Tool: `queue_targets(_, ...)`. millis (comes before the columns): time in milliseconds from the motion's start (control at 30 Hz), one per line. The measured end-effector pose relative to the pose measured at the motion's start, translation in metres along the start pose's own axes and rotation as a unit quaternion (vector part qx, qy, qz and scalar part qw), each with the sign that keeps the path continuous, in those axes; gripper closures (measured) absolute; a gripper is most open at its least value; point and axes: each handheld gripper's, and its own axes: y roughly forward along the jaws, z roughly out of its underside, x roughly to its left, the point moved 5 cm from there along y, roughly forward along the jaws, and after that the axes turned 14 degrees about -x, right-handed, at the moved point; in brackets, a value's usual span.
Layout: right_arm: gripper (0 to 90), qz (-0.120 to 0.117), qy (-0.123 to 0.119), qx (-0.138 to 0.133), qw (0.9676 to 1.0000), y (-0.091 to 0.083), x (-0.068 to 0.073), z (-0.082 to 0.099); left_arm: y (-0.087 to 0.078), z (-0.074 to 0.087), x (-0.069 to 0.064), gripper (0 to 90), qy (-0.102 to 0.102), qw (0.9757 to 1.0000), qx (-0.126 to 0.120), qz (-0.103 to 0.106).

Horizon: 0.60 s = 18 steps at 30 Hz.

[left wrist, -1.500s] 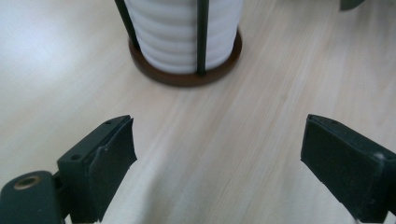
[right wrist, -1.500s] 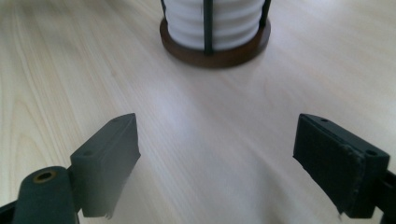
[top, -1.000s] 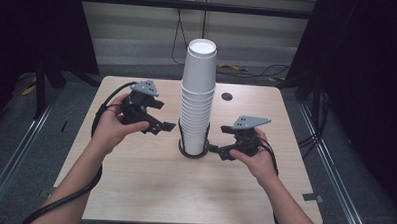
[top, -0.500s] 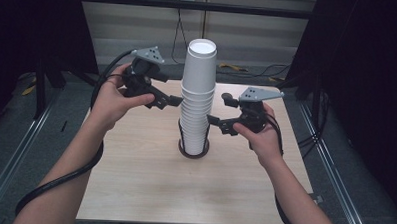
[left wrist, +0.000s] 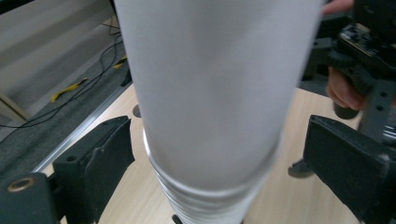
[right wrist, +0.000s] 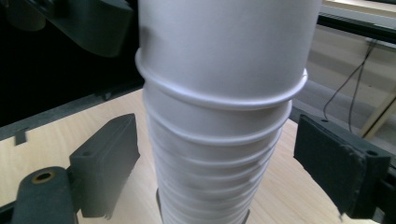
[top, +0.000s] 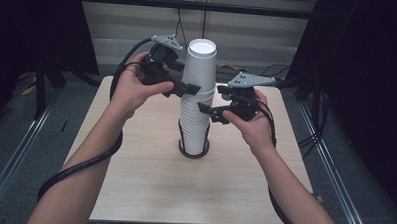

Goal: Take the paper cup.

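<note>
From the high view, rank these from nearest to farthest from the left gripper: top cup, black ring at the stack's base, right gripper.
1. top cup, right beside the left gripper.
2. right gripper, across the stack and lower.
3. black ring, down on the table.

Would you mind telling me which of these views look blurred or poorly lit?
Left gripper view: the cup stack sits very close and soft, its rims smeared. Right gripper view: the rims are sharper and evenly lit. High view: table well lit, surroundings dark.
</note>
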Motion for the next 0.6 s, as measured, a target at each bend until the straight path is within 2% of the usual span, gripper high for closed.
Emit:
queue_targets(167, 13.9, 0.004, 0.007, -0.005, 1.0000, 0.006, -0.001, 0.000, 0.010, 0.004, 0.000, 8.0, 0.003, 1.0000, 0.008, -0.002)
queue_targets(267, 13.8, 0.007, -0.002, 0.000, 1.0000, 0.011, 0.001, 0.001, 0.016, 0.007, 0.000, 7.9, 0.000, 1.0000, 0.000, 0.002)
queue_targets(600, 13.4, 0.012, 0.001, -0.013, 0.9998, 0.014, 0.002, -0.001, 0.027, 0.007, -0.001, 5.4, 0.002, 0.9999, -0.013, 0.001)
